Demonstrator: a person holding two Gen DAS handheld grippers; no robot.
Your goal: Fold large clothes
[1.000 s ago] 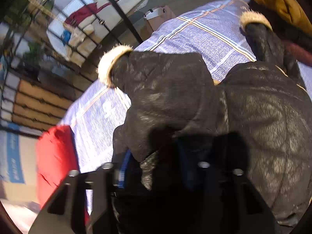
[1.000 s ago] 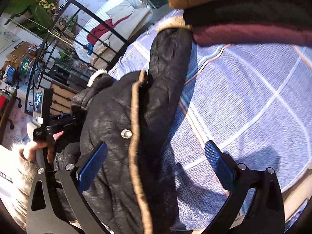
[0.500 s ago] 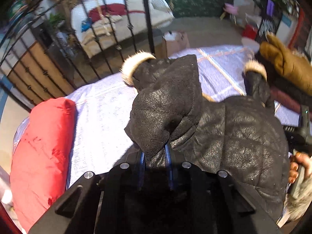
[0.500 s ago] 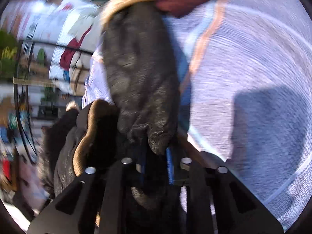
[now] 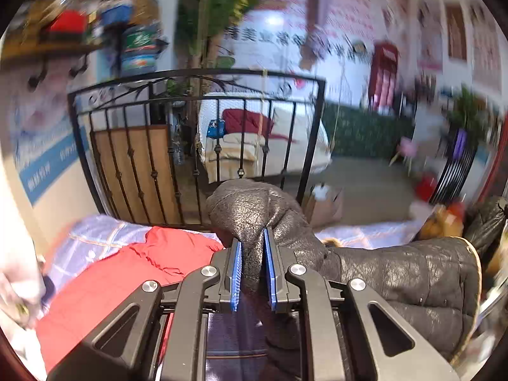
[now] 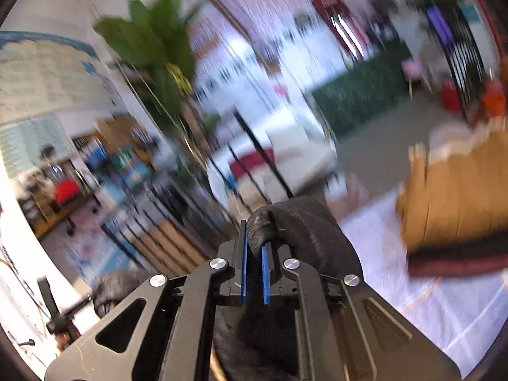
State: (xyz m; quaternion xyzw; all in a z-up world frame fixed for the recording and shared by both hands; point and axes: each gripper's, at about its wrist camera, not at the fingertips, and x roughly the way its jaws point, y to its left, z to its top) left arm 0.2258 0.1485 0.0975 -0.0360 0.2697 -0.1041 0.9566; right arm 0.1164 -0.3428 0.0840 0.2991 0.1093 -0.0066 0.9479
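A black quilted jacket with tan trim (image 5: 406, 273) hangs between both grippers above the bed. My left gripper (image 5: 252, 273) is shut on a bunched fold of the jacket (image 5: 250, 209), which rises over the blue pads. In the right wrist view my right gripper (image 6: 254, 273) is shut on another black fold of the jacket (image 6: 304, 231). The rest of the jacket drapes down to the right in the left wrist view. Both views are lifted and look out across the room, with motion blur.
A red garment (image 5: 120, 273) lies on the lilac checked bed sheet (image 5: 92, 241) at the left. A black iron bed rail (image 5: 197, 133) stands behind. A stack of folded tan, black and maroon clothes (image 6: 457, 209) sits on the sheet at the right.
Both grippers closed on the jacket, the right from wide open, and lifted it. The views swung up from the bed toward the room.
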